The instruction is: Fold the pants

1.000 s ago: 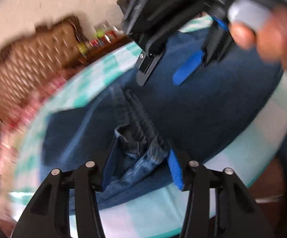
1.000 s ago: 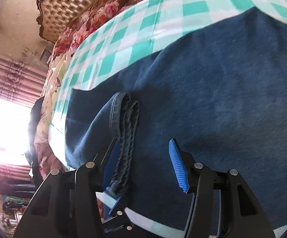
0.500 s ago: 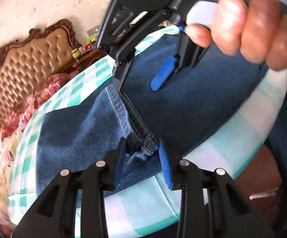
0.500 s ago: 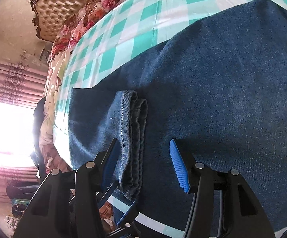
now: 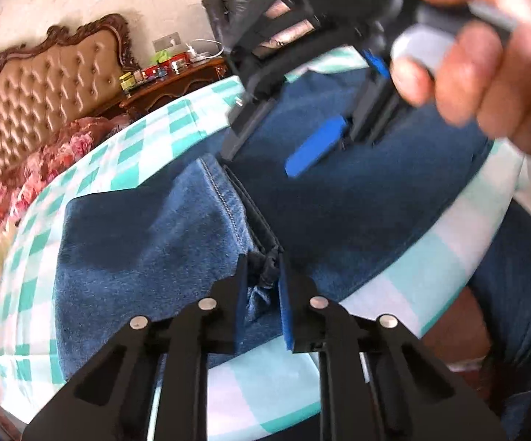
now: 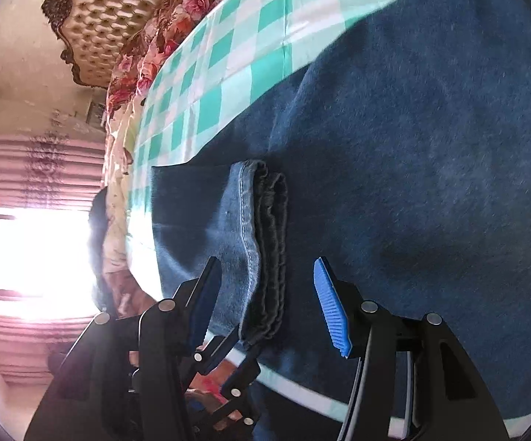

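Left wrist view: jeans point(image 5: 357, 202) lie spread on a green-checked cloth point(image 5: 265, 378) over a bed, a folded hem point(image 5: 265, 261) at the near edge. The left gripper point(image 5: 262, 305) has just been closing, and its pads now pinch that hem. The right gripper point(image 5: 284, 136) hangs above the denim farther off, held by a hand point(image 5: 486, 73), with nothing between its jaws. Right wrist view: its jaws point(image 6: 265, 297) stand apart, straddling the hem roll without touching. No containers show clearly. A tufted headboard point(image 5: 26, 110), floral bedding point(image 6: 148, 55), a cluttered nightstand point(image 5: 177, 81) and pink curtains point(image 6: 19, 172) beside a bright window fill the room.
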Tool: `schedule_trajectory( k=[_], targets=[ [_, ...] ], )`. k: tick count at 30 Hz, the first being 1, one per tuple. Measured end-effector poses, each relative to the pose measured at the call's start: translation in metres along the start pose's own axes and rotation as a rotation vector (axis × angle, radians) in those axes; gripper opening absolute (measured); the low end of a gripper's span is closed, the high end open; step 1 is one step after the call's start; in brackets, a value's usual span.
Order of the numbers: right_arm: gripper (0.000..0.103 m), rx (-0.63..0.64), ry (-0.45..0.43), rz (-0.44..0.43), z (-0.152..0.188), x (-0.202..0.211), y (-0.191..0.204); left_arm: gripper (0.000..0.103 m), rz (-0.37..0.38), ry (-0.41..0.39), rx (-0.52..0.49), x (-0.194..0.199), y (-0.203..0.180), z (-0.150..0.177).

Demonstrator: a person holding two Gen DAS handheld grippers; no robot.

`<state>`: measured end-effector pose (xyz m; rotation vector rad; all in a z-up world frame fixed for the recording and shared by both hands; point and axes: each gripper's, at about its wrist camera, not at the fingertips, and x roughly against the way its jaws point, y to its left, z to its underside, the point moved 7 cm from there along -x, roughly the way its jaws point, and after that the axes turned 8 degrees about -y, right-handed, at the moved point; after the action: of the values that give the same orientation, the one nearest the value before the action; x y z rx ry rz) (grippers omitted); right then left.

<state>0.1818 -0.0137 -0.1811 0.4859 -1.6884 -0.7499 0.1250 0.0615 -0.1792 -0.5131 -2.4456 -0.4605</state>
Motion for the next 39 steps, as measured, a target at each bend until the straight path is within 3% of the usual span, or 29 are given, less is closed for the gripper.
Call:
schedule_trajectory(
  k=[5,8,13,16,17,18,19,20,24,28,31,36,38,39],
  targets=[
    [0.06,-0.095,0.083,-0.067,0.009,-0.009,0.002,0.015,-0.01,-0.026,0.028,0.015,0.008,-0.013],
    [0.061,-0.11,0.108,-0.064,0.013,-0.016,0.005,0.015,-0.019,-0.037,0.028,0.022,0.009,-0.019],
    [0.062,-0.12,0.109,-0.068,0.007,-0.029,0.014,0.015,-0.026,-0.051,0.023,0.032,0.007,-0.023],
    [0.061,-0.109,0.065,-0.066,-0.005,-0.038,0.023,0.015,-0.036,-0.064,0.028,0.043,0.005,-0.027],
    [0.046,-0.087,0.039,-0.057,-0.011,-0.039,0.027,0.015,-0.039,-0.068,0.03,0.045,0.005,-0.028],
    [0.021,-0.055,0.019,-0.044,-0.015,-0.038,0.031,0.015,-0.044,-0.073,0.032,0.047,0.004,-0.03],
    [0.013,0.004,0.001,-0.035,-0.019,-0.035,0.038,0.015,-0.053,-0.078,0.03,0.049,0.002,-0.031],
    [0.012,0.05,-0.016,-0.039,-0.021,-0.029,0.045,0.014,-0.063,-0.091,0.024,0.051,-0.004,-0.035],
    [0.011,0.17,-0.107,-0.032,-0.032,0.01,0.054,0.014,-0.077,-0.14,0.0,0.045,-0.033,-0.053],
    [0.011,0.122,-0.138,0.024,-0.045,0.032,0.008,0.014,-0.049,-0.153,-0.013,0.019,-0.068,-0.061],
    [0.012,0.099,-0.102,0.058,-0.05,0.021,-0.025,0.014,-0.044,-0.106,-0.03,-0.007,-0.088,-0.051],
    [0.037,0.092,-0.1,0.043,-0.049,0.013,-0.036,0.014,-0.052,-0.077,-0.015,-0.012,-0.098,-0.038],
    [0.037,0.105,-0.114,0.035,-0.052,0.012,-0.033,0.014,-0.058,-0.075,-0.019,-0.012,-0.1,-0.038],
    [0.019,0.123,-0.117,0.044,-0.053,0.01,-0.031,0.014,-0.066,-0.074,-0.029,-0.011,-0.102,-0.04]
  ],
)
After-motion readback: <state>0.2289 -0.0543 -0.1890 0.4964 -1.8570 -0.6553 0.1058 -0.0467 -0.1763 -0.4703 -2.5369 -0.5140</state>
